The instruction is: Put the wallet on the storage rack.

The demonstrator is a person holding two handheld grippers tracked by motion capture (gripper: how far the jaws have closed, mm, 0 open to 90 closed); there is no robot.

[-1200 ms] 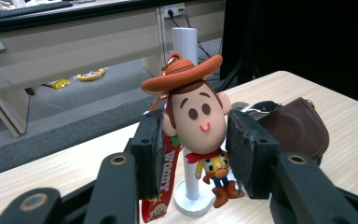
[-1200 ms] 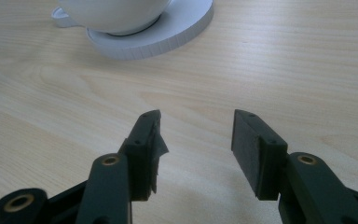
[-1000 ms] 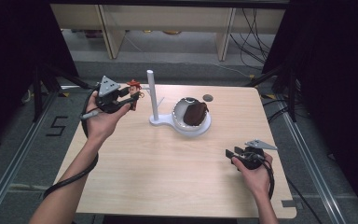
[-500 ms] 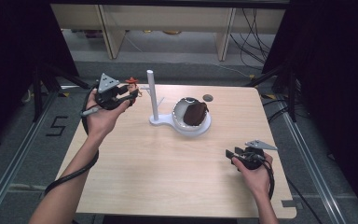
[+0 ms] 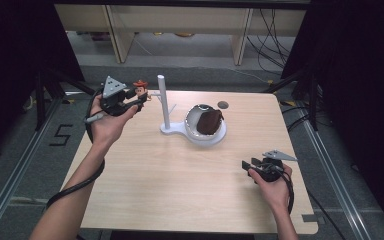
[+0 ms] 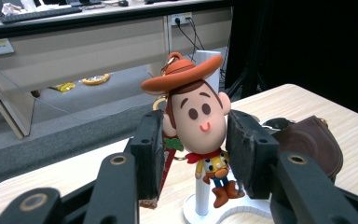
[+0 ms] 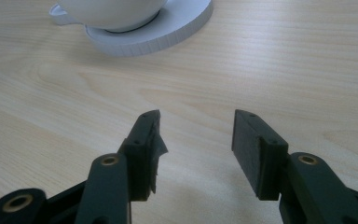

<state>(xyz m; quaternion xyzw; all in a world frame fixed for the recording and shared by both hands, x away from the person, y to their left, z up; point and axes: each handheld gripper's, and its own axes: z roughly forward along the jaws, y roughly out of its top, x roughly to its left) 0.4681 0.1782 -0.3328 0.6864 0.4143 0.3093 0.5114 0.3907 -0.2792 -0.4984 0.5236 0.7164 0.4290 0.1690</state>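
Glossy, round-headed cowboy figurine (image 6: 200, 126) between matte black hand-held gripper (image 6: 193, 144) pads

the cowboy figure (image 6: 200, 121) looks like smooth, glossy plastic with a metal ring on top — the pouch (image 6: 314, 144) like matt brown leather, the table (image 7: 261, 60) pale wood grain, the stand (image 7: 168, 28) matt white plastic.

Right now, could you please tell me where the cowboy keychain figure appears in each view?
High view: the cowboy figure is upper left, held in the left tool, beside the white post.
Left gripper view: the figure is at centre, clamped between the jaws, in front of the post.
Right gripper view: not in it.
Shared landmark: the white stand's base.
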